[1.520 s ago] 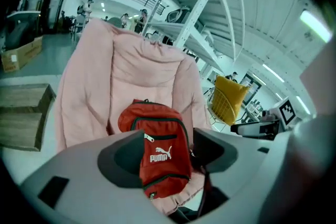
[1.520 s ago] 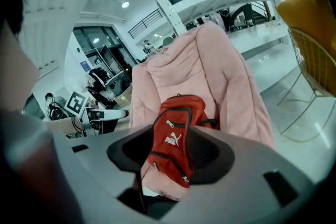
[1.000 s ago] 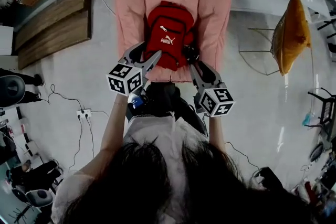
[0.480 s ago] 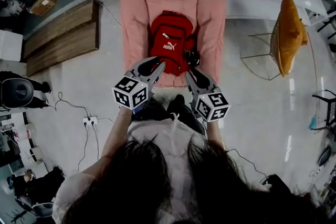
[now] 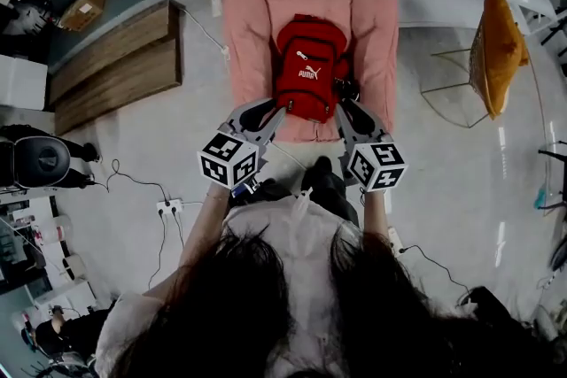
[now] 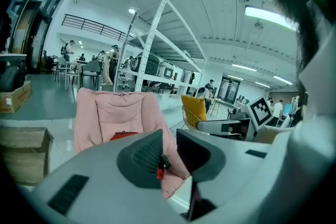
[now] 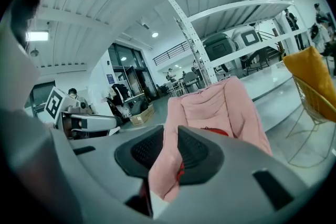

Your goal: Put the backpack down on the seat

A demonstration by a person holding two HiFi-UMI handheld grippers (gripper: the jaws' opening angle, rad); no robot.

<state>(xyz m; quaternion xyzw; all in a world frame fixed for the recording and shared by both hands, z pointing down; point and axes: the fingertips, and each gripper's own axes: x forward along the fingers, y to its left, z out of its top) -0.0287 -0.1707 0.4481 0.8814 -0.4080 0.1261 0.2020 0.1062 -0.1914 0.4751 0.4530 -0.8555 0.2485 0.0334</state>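
A red backpack point(image 5: 308, 77) with a white logo rests upright on the seat of a pink padded chair point(image 5: 257, 4). My left gripper point(image 5: 276, 111) hangs at the chair's front edge, just off the backpack's lower left corner. Its jaws are closing to a narrow gap with nothing between them. My right gripper point(image 5: 344, 106) is at the lower right corner, its jaws also closing on nothing. In the left gripper view the left gripper point(image 6: 169, 139) faces the chair point(image 6: 113, 113) with the backpack point(image 6: 125, 135) peeking over it. In the right gripper view the right gripper point(image 7: 171, 147) frames the chair point(image 7: 210, 105).
A yellow cushioned wire chair point(image 5: 492, 53) stands to the right. To the left of the pink chair lies a low wooden platform point(image 5: 111, 62). A power strip point(image 5: 166, 208) with cables is on the floor at the left. The person's shoes point(image 5: 323, 181) are just before the chair.
Both grippers have drawn back from the backpack toward the person and their jaws have narrowed. The backpack stays on the seat.
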